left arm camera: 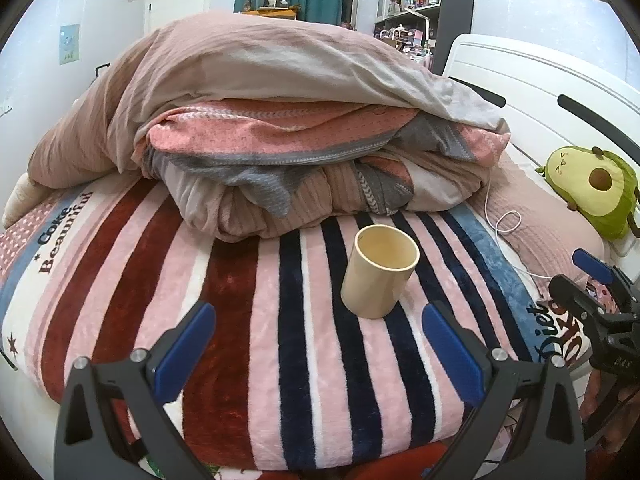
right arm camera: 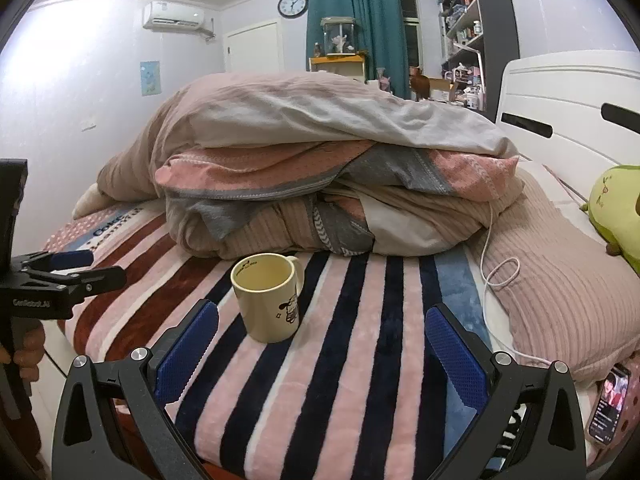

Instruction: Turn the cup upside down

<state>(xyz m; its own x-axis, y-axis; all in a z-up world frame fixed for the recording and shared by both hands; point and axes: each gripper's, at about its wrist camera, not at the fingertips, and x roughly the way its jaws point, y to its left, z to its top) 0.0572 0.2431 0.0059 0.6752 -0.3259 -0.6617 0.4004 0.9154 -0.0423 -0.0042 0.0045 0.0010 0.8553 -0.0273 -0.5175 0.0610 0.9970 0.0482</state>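
Observation:
A cream mug (left arm camera: 379, 271) stands upright, mouth up, on the striped blanket (left arm camera: 280, 320). In the right wrist view the mug (right arm camera: 267, 297) shows a handle on its far right side and a small cartoon print. My left gripper (left arm camera: 318, 344) is open and empty, short of the mug, which sits ahead and a little right of its centre. My right gripper (right arm camera: 322, 344) is open and empty, with the mug ahead and left of its centre. Each gripper shows at the edge of the other's view: the right one (left arm camera: 592, 280), the left one (right arm camera: 76, 266).
A big pile of folded quilts (left arm camera: 280, 128) lies just behind the mug. A pink pillow (right arm camera: 560, 288) with a white cable (right arm camera: 490, 280), an avocado plush (left arm camera: 592, 188) and a phone (right arm camera: 610, 408) lie to the right. The white headboard (left arm camera: 540, 92) stands far right.

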